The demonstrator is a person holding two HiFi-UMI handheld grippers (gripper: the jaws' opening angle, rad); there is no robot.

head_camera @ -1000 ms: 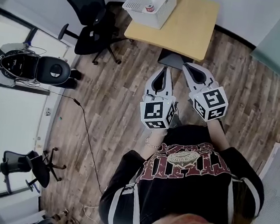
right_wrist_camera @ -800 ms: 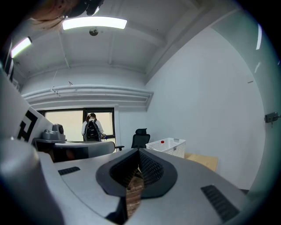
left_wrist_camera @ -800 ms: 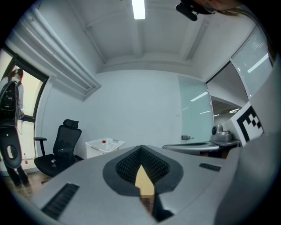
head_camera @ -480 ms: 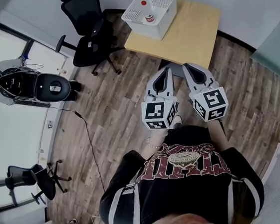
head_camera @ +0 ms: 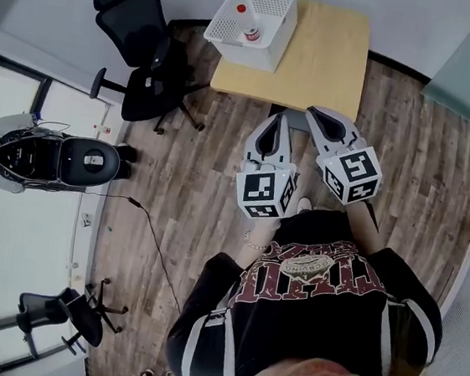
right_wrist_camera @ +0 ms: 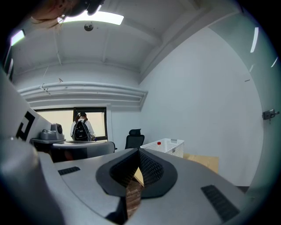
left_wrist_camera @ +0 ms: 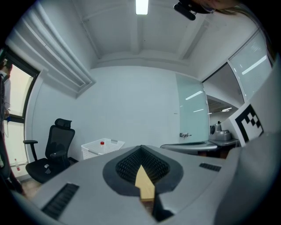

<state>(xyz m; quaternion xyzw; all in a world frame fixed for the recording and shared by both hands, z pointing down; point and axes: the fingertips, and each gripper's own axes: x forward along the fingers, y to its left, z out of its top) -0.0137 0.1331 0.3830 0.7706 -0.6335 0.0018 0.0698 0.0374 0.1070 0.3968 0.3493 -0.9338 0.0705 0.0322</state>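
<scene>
- The left claw (head_camera: 277,122) is pressed together at its tips and nothing is between them.
- The right claw (head_camera: 313,113) is pressed together too, also with nothing inside.
- Both claws are side by side in the air above the wooden floor (head_camera: 194,178), and they point to the counter (head_camera: 326,50).
- The counter is near, just in front of the tips, but not touching them.
- A white basket (head_camera: 260,53) stands on the far left corner of the counter, with a red-capped bottle (head_camera: 240,8) inside.
- A black office chair (head_camera: 145,55) stands left of the counter.
</scene>
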